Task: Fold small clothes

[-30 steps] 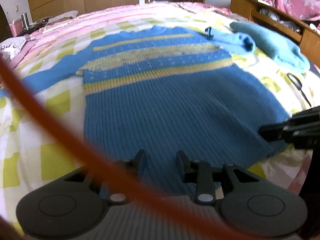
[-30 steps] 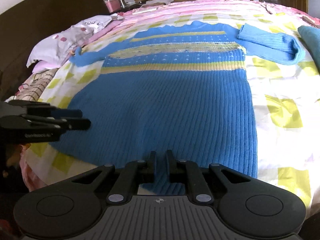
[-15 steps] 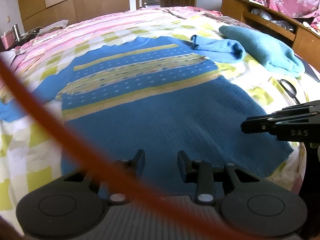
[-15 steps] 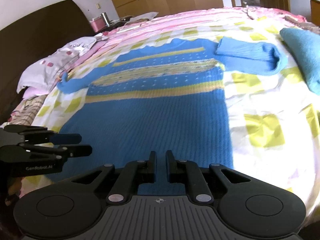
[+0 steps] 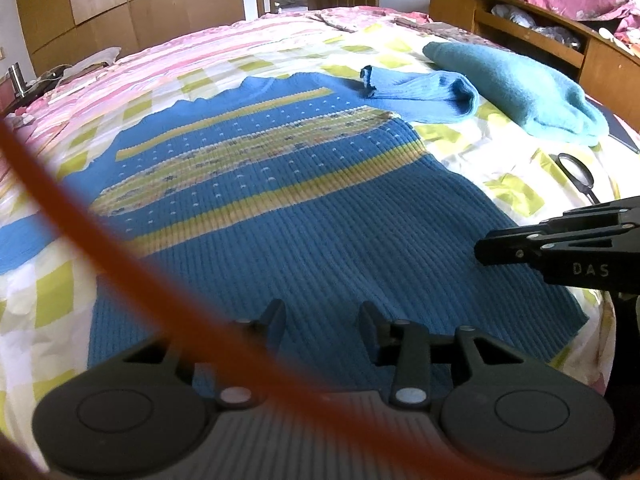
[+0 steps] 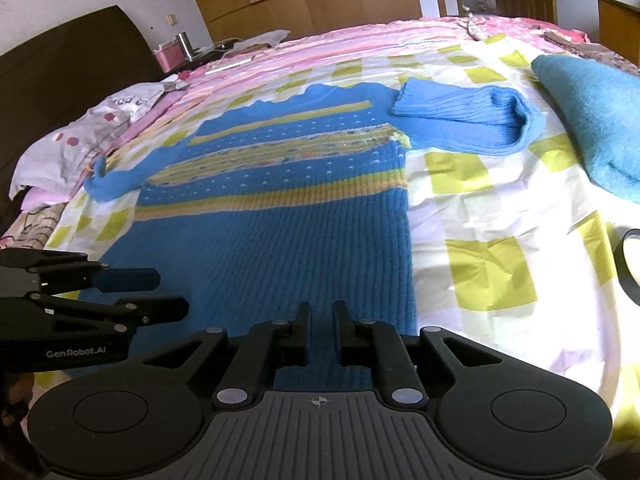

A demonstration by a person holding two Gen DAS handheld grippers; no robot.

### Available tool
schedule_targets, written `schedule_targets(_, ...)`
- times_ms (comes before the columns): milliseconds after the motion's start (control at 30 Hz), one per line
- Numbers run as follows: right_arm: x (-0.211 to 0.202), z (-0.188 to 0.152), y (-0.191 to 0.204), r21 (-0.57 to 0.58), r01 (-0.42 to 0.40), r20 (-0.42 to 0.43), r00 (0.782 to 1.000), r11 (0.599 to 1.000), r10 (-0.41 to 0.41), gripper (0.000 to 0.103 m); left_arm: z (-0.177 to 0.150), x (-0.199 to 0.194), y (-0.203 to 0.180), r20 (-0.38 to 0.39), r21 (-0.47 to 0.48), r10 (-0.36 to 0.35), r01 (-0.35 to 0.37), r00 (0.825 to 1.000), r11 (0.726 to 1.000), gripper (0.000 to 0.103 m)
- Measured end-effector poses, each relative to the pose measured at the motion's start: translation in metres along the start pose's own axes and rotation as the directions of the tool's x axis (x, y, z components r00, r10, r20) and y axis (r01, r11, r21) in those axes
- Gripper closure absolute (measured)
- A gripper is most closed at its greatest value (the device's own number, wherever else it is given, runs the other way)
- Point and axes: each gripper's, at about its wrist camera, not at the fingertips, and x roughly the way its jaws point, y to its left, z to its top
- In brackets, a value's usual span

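Observation:
A blue ribbed sweater [image 5: 320,220] with yellow patterned bands lies flat on the checked bedsheet [image 5: 52,292], hem towards me. Its right sleeve [image 5: 424,96] is folded in across the shoulder; the left sleeve [image 6: 116,184] stretches out sideways. My left gripper [image 5: 322,314] hovers over the hem, its jaws opening with nothing between them. It also shows at the left of the right wrist view [image 6: 168,294]. My right gripper [image 6: 322,316] hangs above the hem's right part, jaws a narrow gap apart and gripping nothing. From the left wrist view the right gripper [image 5: 480,248] is seen side-on.
A folded teal cloth [image 5: 520,88] lies right of the sweater, with a black looped tool [image 5: 576,172] on the sheet beside it. An orange cable [image 5: 80,220] crosses the left wrist view. A spotted pillow [image 6: 68,148] sits at the left, a wooden shelf [image 5: 520,28] beyond the bed.
Both grippers have drifted rightwards along the hem, so the sweater sits further left in each view. The left jaws stand slightly wider. The sweater has not moved.

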Motion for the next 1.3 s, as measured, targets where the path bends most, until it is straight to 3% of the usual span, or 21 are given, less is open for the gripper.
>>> schedule_targets(467,0.004,0.009,-0.006,-0.031,0.044,0.019,0.999,0.999,-0.044,0.085,-0.008,0.0,-0.004,-0.042,0.051,0.005,-0.002,0.999,0.999,0.055)
schedule_targets(767,0.008,0.023,-0.005,-0.063,0.068,0.044,0.997,0.996,-0.066,0.085,0.012,0.0,-0.007,0.01,0.047,-0.004,0.003,1.0,0.999,0.054)
schedule_targets(1300,0.025,0.049,-0.034,-0.099,0.15,0.124,0.983,0.984,-0.137,0.083,0.014,0.021,-0.02,-0.021,0.035,-0.077,0.078,0.997,0.996,0.052)
